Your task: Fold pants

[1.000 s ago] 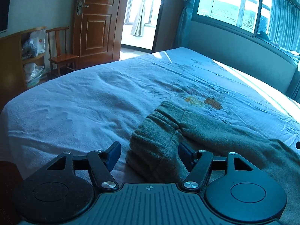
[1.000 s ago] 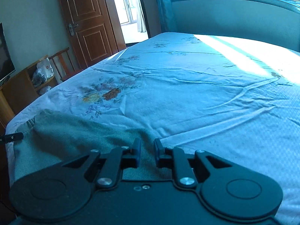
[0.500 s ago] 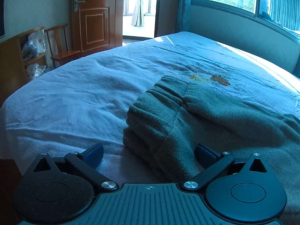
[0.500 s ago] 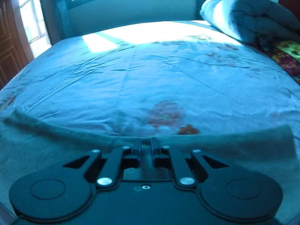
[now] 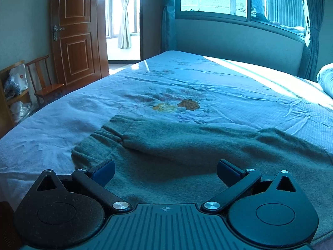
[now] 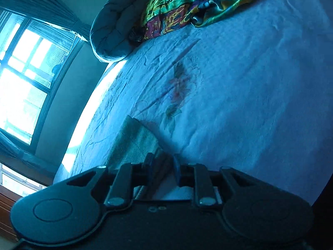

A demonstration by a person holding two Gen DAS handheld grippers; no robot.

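Grey-green pants (image 5: 187,145) lie flat on the blue bed sheet, waistband (image 5: 108,134) at the left, legs running off to the right. My left gripper (image 5: 165,171) is wide open and empty, its fingers just above the pants near the waistband. In the right wrist view, which is strongly tilted, my right gripper (image 6: 163,164) has its fingers close together around the pants' leg end (image 6: 137,143), and a fold of cloth sits between them. The rest of the pants is hidden there.
The bed (image 5: 187,79) carries a floral sheet. A rolled duvet (image 6: 112,31) and a colourful blanket (image 6: 183,6) lie at its head. A wooden chair (image 5: 44,83), a shelf (image 5: 12,91) and a door (image 5: 77,31) stand left of the bed, and a window wall (image 5: 239,37) stands behind it.
My left gripper opened wide, let go of the waistband and drew back. My right gripper swung right along the pants to the leg end and tilted over.
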